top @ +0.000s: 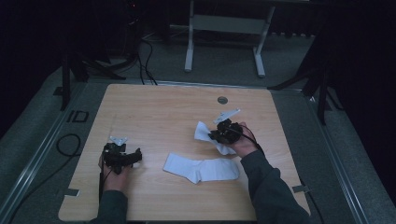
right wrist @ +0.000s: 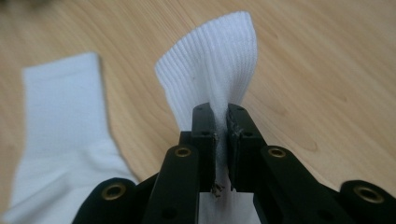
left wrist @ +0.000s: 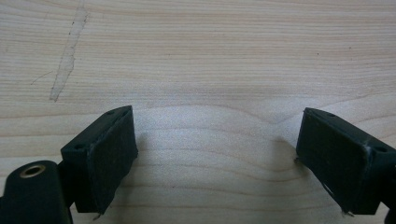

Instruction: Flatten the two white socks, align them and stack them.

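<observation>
Your right hand-held gripper (right wrist: 222, 135) pinches the ribbed cuff of a white sock (right wrist: 210, 65); your left hand-held gripper (left wrist: 215, 154) stands wide open, holding nothing, over the bench (left wrist: 210, 56).

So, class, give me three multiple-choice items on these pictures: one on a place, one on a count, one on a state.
1. Where does the flat sock lie?
A. on the floor
B. on the table between the hands
C. across the left gripper

2. How many white socks are there?
A. one
B. two
C. four

3. How is the right gripper?
A. wide open
B. shut on nothing
C. shut on the held sock

Key: 1 B, it rests on the wood; 2 B, one flat, one lifted; 3 C, ribbed cloth is pinched between the jaws.
</observation>
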The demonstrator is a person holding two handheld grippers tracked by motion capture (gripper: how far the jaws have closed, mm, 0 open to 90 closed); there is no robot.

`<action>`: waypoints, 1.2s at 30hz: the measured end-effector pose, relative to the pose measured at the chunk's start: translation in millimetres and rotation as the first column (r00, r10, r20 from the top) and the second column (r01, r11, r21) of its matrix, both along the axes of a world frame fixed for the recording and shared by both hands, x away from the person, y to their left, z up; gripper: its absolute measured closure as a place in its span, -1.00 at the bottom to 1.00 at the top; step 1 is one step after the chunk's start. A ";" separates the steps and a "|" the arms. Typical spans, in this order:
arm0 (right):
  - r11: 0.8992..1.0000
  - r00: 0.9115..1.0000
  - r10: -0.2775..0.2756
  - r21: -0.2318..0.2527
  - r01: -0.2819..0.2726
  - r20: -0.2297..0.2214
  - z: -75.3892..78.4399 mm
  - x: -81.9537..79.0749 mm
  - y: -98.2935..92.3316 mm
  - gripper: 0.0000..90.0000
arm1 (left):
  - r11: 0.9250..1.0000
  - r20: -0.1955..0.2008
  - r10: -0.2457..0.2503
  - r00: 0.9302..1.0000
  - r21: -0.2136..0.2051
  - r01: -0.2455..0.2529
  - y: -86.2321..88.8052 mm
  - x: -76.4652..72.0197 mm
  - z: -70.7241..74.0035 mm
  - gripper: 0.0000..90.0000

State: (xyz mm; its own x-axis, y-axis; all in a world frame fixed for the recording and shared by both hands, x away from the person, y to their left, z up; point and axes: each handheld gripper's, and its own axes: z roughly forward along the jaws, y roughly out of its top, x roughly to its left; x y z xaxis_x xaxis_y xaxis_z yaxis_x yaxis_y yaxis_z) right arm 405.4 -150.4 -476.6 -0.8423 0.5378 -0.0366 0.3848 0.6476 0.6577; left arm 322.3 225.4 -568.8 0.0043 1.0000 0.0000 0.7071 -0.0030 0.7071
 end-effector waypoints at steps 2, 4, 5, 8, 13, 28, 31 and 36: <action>1.000 1.000 0.014 0.027 -0.014 0.013 8.7 -6.1 -1.8 0.83 | 1.000 0.002 0.000 1.000 0.000 0.000 0.0 0.1 -0.1 -0.73; 0.998 0.999 0.027 0.056 -0.028 0.026 17.3 -11.1 -4.2 0.83 | 1.000 0.002 0.001 1.000 -0.001 -0.001 -0.1 0.1 -0.1 -0.73; 0.997 0.999 0.031 0.066 -0.033 0.033 21.6 -13.4 -5.2 0.83 | 1.000 0.001 0.000 1.000 -0.001 0.000 0.0 0.1 0.0 -0.73; 0.995 0.998 0.045 0.089 -0.049 0.047 33.4 -20.5 -7.3 0.83 | 1.000 0.002 0.000 1.000 -0.001 0.000 0.0 0.1 -0.1 -0.73; 0.992 0.993 0.073 0.093 -0.082 0.089 47.6 -35.3 -9.7 0.83 | 1.000 -0.002 -0.002 1.000 0.001 0.002 0.2 0.0 0.1 -0.73; 0.985 0.984 0.090 0.132 -0.111 0.152 75.1 -53.1 -17.9 0.83 | 1.000 -0.002 -0.001 1.000 0.000 0.001 0.1 0.0 0.1 -0.73; 0.983 0.981 0.084 0.145 -0.110 0.175 83.5 -55.8 -21.8 0.83 | 1.000 0.000 0.001 1.000 -0.003 -0.001 -0.1 0.0 0.1 -0.73; 0.980 0.975 0.084 0.160 -0.118 0.204 92.9 -63.8 -25.6 0.83 | 1.000 0.000 0.000 1.000 -0.001 0.000 0.0 0.1 0.1 -0.73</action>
State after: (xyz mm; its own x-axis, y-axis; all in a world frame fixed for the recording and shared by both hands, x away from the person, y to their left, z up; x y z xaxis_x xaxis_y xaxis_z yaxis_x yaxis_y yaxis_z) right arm 341.6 -176.0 -383.7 -0.8781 0.4630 -0.1208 0.1768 0.5486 0.8172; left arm 322.4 225.4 -568.7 0.0045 1.0000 -0.0010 0.7072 -0.0025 0.7070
